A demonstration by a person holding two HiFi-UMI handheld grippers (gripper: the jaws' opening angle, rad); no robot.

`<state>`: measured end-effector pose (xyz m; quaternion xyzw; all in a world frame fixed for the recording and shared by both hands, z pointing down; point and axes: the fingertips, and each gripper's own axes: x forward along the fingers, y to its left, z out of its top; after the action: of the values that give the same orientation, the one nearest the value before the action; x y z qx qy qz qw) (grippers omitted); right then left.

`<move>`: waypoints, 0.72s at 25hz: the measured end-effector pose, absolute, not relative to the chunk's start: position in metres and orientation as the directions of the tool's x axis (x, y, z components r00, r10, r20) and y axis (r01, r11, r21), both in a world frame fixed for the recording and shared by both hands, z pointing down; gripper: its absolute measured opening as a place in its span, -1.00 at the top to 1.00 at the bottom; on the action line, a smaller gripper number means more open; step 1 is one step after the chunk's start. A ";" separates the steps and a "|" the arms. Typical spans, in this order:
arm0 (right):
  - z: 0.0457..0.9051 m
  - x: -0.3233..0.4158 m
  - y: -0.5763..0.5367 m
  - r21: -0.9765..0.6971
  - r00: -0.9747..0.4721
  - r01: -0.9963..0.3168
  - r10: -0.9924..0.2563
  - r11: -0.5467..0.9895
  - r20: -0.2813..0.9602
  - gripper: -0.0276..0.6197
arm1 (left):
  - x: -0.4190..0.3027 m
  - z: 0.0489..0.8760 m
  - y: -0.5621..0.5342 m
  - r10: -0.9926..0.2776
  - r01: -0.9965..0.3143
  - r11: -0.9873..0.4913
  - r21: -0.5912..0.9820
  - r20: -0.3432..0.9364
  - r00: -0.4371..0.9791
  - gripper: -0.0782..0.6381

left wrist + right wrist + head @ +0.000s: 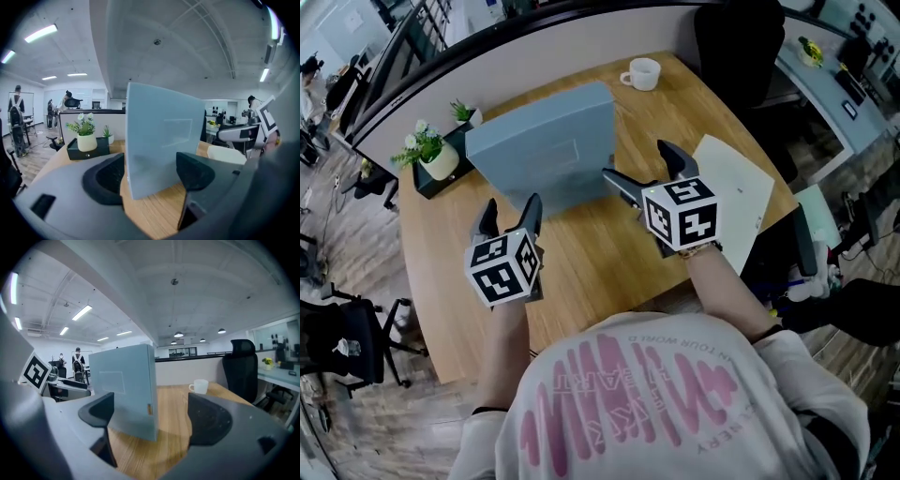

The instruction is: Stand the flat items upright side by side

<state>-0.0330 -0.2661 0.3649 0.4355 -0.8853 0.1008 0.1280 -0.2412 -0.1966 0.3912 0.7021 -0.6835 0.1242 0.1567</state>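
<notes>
Left gripper (510, 212), at 7 o'clock of the upright folder (548, 141), and right gripper (639, 165), at 4 o'clock, point forward, slightly down. Both jaws stand wide, gripping nothing.

Matt blue-grey folder (546, 145), wood-grain table (581, 272)

Folder: a tall grey-blue flat folder (161, 136) stands upright on the light wooden table (154, 218).
Left gripper (151, 174): jaws apart, the folder seen between them.
Beside it: a white flower pot (86, 141).
</notes>
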 end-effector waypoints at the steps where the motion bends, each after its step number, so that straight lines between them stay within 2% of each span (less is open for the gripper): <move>1: 0.368 -0.023 -0.259 -0.087 -0.576 -0.808 -0.752 0.582 0.321 -0.63 | -0.231 0.395 -0.191 -0.914 -0.998 -0.042 0.052 0.401 0.059 -0.20; 7: 0.396 0.053 -0.210 -0.155 -0.469 -0.882 -0.796 0.445 0.382 -0.60 | -0.152 0.430 -0.163 -0.842 -0.965 -0.213 0.153 0.473 0.261 -0.19; 11: 0.419 0.117 -0.179 -0.203 -0.360 -0.932 -0.827 0.299 0.432 -0.59 | -0.091 0.443 -0.157 -0.769 -0.918 -0.328 0.225 0.501 0.398 -0.19; 18: 0.441 0.202 -0.152 -0.254 -0.177 -0.966 -0.861 0.058 0.477 -0.58 | -0.016 0.454 -0.166 -0.641 -0.831 -0.466 0.305 0.531 0.554 -0.19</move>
<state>0.2023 -0.1517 0.4409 0.6336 -0.7206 0.2634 0.0995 -0.0164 -0.1664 0.4542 0.8381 -0.4389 0.1741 0.2731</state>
